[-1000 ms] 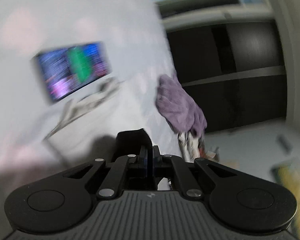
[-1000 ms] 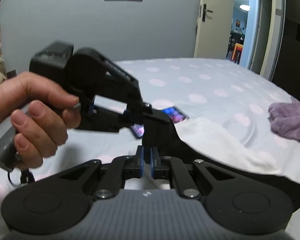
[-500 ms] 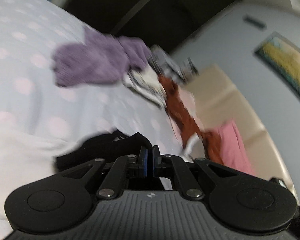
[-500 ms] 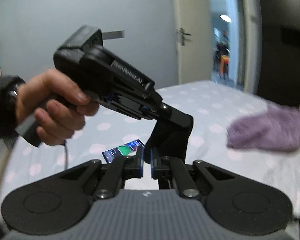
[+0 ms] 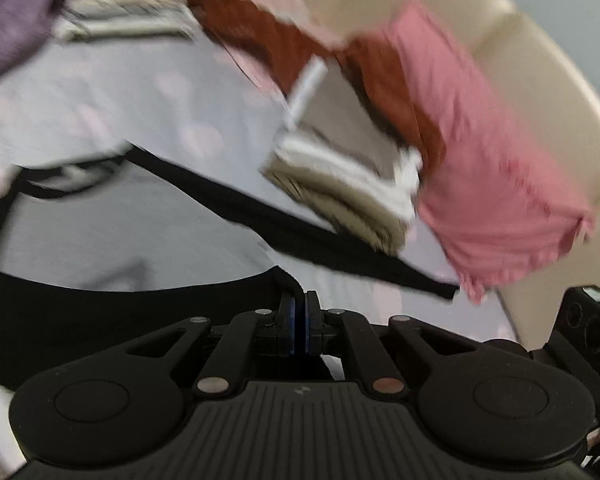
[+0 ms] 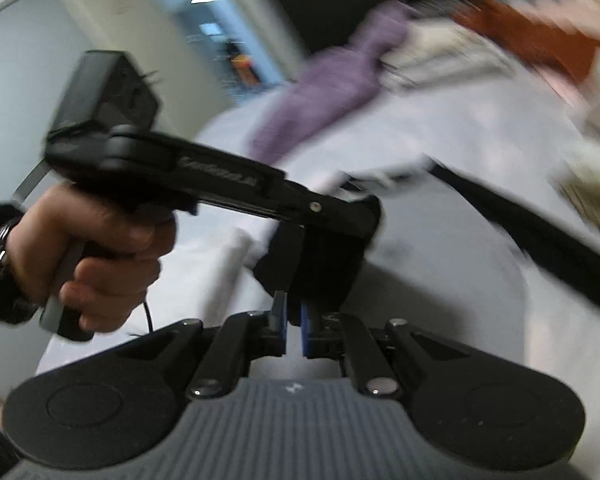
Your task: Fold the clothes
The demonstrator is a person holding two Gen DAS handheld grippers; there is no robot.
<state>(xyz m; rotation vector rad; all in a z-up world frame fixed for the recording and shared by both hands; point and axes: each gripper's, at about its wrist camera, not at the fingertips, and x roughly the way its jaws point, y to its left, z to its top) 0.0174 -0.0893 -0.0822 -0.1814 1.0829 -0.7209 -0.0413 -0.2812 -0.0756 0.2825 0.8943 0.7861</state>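
**Position.** The garment [image 5: 112, 232], pale grey-white with black trim, is spread on the near side of the stack [image 5: 340, 184] of folded beige and white pieces. One black band runs from it along the foot of the stack. Its near black edge is lifted off the sheet [image 5: 140, 92]. Both views are motion-blurred, so the garment's outline and type cannot be determined.

**Claws.**
- Left gripper [image 5: 300, 320]: clenched on the black edge, pads pressed together with the cloth bunched at the tips.
- Right gripper [image 6: 293, 320]: a narrow gap shows between the pads, and a fold of black cloth hangs directly at the tips. Whether it is pinching that fold cannot be determined.
- A hand [image 6: 96, 240] holds the left unit directly above the right claw. Both claws are at the same corner of cloth.

**Handling (judgement).**
- The fabric is likely light, thin and limp. It sags from any pinch and will not hold a line unless tensioned between two points.
- It is not fragile. Slip risk is low at the trim.
- Grip on the black trim or at seamed corners, where the layers are thicker. Avoid mid-panel, where a single ply can pull free.
- Keep the two pinch points apart along one edge so that the fold falls straight.
- Keep the trailing cloth off the stack, to avoid dragging its top pieces.
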